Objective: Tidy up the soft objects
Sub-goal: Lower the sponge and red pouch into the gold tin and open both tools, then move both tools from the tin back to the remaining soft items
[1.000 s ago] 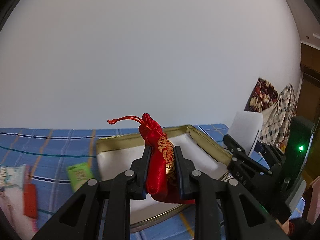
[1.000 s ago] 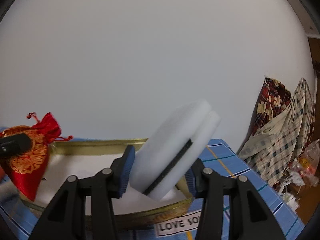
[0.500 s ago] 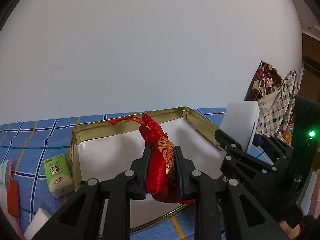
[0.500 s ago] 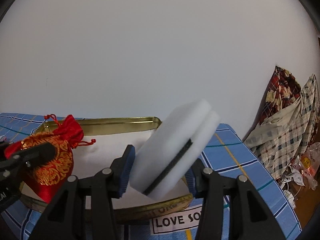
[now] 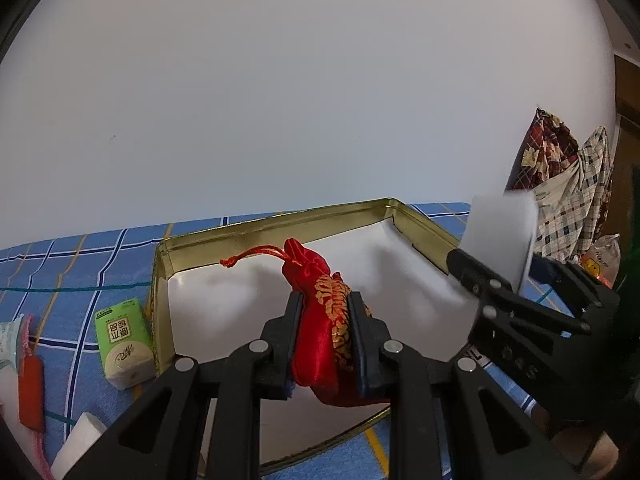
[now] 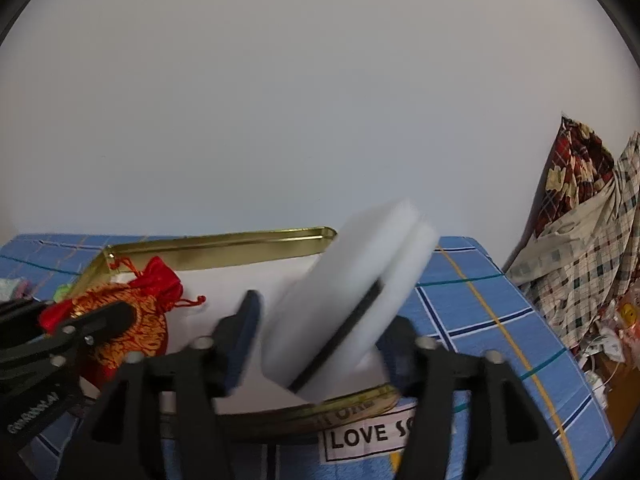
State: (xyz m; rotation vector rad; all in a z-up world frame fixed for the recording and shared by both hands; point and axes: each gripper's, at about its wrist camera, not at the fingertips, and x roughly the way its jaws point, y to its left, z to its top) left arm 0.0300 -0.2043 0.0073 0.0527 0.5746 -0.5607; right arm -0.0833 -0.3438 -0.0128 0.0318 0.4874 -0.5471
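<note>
Left gripper (image 5: 326, 316): its two black fingers are pressed tight on the red pouch, one on each side.
Red pouch (image 5: 324, 320): shiny red cloth with gold flowers and a red string at the top. It hangs over the gold tin, near the tin's front edge.
Right gripper (image 6: 320, 340): its jaws are opening. The white sponge sits between them, and the left pad has pulled away from it.
White sponge (image 6: 352, 296): thick and white with a dark line through it. It leans to one side, blurry, over the right front part of the tin.
Gold tin (image 5: 280, 226): a low tin with gold walls and a white floor, lying on the blue checked cloth (image 5: 100, 252).
Green tissue pack (image 5: 124, 340): on the cloth, just beside the tin's left wall.
Checked clothes (image 6: 580, 248): piled up past the right edge of the cloth.
</note>
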